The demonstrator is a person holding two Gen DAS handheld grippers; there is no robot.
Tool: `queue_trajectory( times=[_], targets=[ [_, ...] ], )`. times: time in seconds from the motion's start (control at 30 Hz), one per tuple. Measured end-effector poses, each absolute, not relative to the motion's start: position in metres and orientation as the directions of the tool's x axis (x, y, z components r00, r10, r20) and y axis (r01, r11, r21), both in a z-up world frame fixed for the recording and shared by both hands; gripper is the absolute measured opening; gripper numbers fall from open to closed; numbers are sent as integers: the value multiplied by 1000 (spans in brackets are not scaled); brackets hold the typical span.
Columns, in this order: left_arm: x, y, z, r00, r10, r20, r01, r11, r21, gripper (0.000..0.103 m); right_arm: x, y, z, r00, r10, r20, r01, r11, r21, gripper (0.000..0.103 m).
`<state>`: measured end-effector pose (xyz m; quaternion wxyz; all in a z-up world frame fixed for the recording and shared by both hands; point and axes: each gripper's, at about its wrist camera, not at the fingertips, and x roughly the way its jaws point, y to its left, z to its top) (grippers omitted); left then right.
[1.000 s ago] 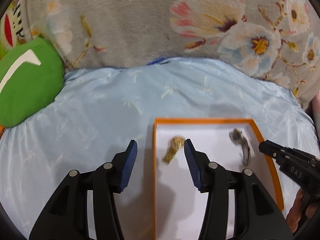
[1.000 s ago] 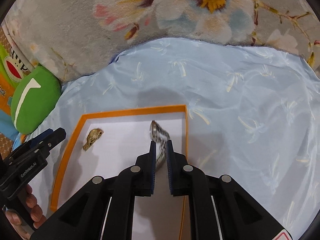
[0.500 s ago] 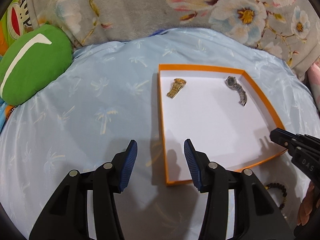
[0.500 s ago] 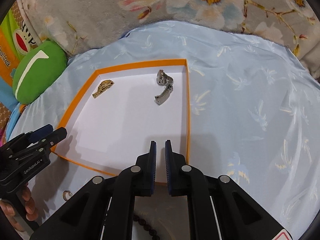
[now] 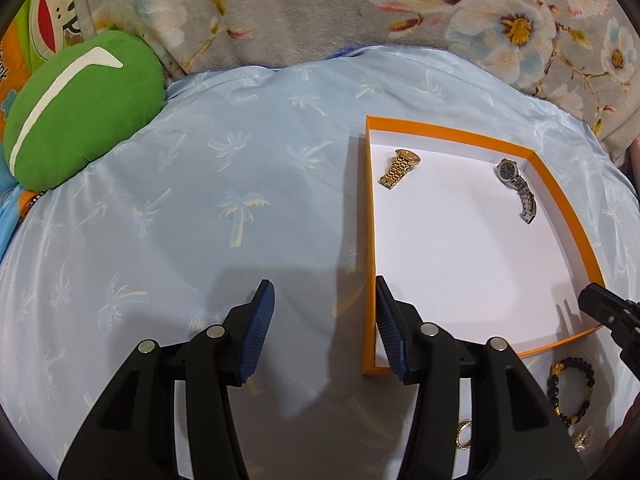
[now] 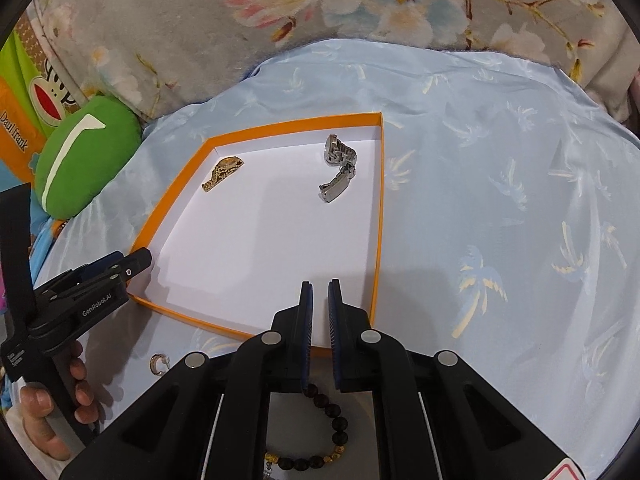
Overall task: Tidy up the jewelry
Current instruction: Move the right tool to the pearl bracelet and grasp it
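An orange-rimmed white tray point(image 5: 370, 240) point(image 6: 378, 220) lies on the pale blue palm-print sheet. Near its far edge lie a gold watch point(image 5: 400, 168) point(image 6: 222, 174) and a silver watch point(image 5: 516, 184) point(image 6: 339, 164). In front of the tray, on the sheet, are a dark beaded bracelet point(image 5: 576, 361) point(image 6: 340, 424), a gold ring point(image 5: 464, 436) point(image 6: 156, 362) and a small gold piece point(image 5: 582, 438). My left gripper point(image 5: 323, 284) point(image 6: 136, 260) hovers by the tray's near left corner, its jaws opening with nothing between them. My right gripper point(image 6: 320, 284) point(image 5: 588, 292) is shut and empty over the near rim.
A green cushion point(image 5: 80, 108) point(image 6: 80, 160) sits at the far left, beside a colourful cartoon print. A grey floral blanket point(image 5: 320, 8) runs along the back. A hand point(image 6: 44, 408) grips the left gripper's handle. Bare sheet stretches left and right of the tray.
Both grippers have drawn back from the two watches at the far end to the tray's near edge. The watches stay in the tray. The bracelet and ring have come into view.
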<state>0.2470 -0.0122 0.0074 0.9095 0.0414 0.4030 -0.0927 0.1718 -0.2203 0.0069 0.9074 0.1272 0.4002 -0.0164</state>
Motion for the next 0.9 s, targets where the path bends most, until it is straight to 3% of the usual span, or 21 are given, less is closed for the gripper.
queue_trajectory(
  times=[0.17, 0.47, 0.73, 0.9],
  targets=[
    [233, -4, 18, 667, -167, -726, 212, 977, -29, 47, 145, -229, 25, 725, 60, -686, 138, 963, 231, 11],
    [165, 6, 31, 661, -239, -711, 259, 962, -83, 52, 67, -223, 13, 709, 97, -699, 122, 959, 257, 12],
    [105, 6, 13, 619, -277, -735, 297, 949, -108, 71, 41, -192, 2, 709, 122, -695, 14, 982, 187, 45],
    [88, 2, 5, 600, -278, -750, 319, 943, -94, 71, 47, -185, -1, 695, 120, -709, -27, 990, 141, 50]
  ],
)
